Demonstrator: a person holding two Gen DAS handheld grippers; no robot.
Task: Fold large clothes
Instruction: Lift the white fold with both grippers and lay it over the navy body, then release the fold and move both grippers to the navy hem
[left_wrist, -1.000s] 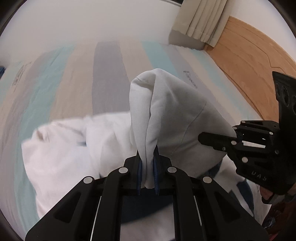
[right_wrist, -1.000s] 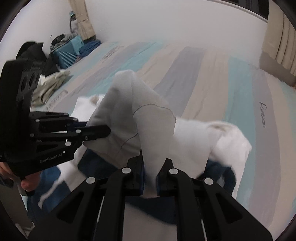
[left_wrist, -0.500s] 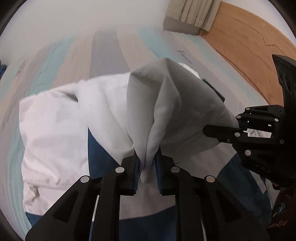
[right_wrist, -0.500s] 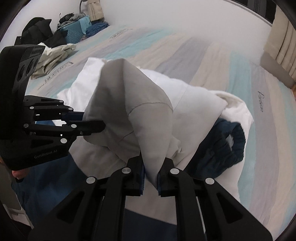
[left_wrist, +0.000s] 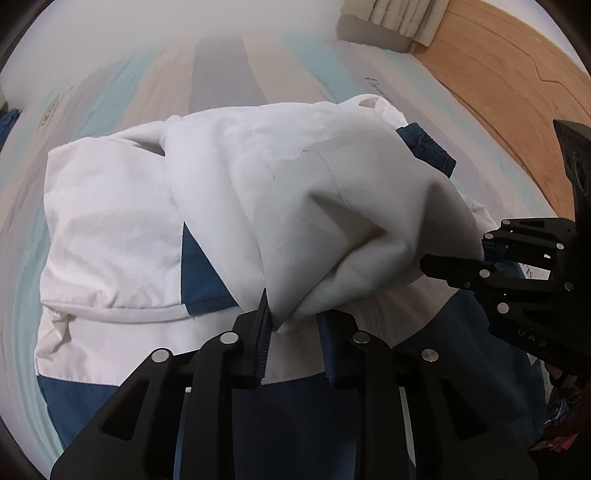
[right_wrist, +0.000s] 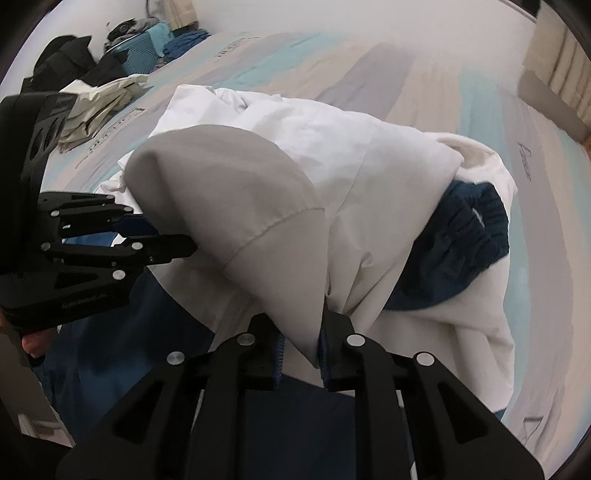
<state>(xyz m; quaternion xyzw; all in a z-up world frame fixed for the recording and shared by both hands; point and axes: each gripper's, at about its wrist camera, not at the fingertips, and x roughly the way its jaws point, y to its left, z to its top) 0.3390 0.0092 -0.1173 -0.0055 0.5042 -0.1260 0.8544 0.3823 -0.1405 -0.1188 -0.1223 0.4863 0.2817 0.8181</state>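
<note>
A large white and dark blue jacket (left_wrist: 110, 236) lies on the striped bed; it also shows in the right wrist view (right_wrist: 369, 155). My left gripper (left_wrist: 295, 328) is shut on a white fold of the jacket and holds it low over the blue part. My right gripper (right_wrist: 301, 343) is shut on the same white fold at its other end. In the left wrist view the right gripper (left_wrist: 491, 258) shows at the right edge. In the right wrist view the left gripper (right_wrist: 155, 236) shows at the left. A blue elastic cuff (right_wrist: 465, 236) lies under the fold.
The bed (left_wrist: 221, 66) has a striped cover in blue, beige and grey. A wooden floor (left_wrist: 517, 66) lies to the right, with curtains (left_wrist: 399, 14) behind. A pile of other clothes (right_wrist: 99, 99) and bags (right_wrist: 147, 40) lies at the bed's far left.
Both grippers have come down and forward with the white fold, which was held high before. The fold now lies low over the jacket, and more of the spread jacket shows.
</note>
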